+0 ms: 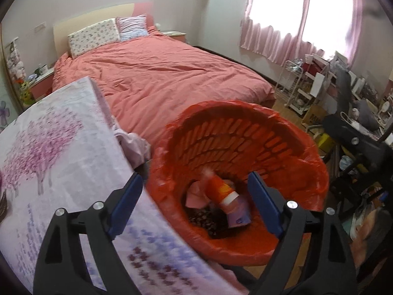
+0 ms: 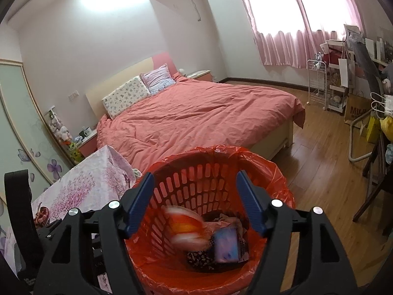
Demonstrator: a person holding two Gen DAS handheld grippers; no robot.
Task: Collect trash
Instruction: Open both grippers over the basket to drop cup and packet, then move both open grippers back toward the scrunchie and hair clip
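Already both tools hung over the trash basket [image 1: 289, 145], the left tool [image 1: 194, 201] with its jaws wide and nothing between them, the right tool [image 2: 195, 202] likewise spread and empty. An orange-and-white wrapper [image 2: 184, 228] showed as a blur inside the basket, apparently dropping onto the rubbish at the bottom. The likeliest trouble from here was a tool finger snagging the thin red liner bag [image 1: 316, 184] on the way out and dragging it off the rim, or knocking the light basket so it tipped. A finger could also catch the flowered cloth on the bench [image 1: 61, 147] just beside the basket. Counted: two tools, one basket, one liner, one blurred wrapper, one blue-purple packet [image 2: 227, 245], one dark patterned scrap [image 2: 201, 258], one pink scrap [image 1: 194, 196].
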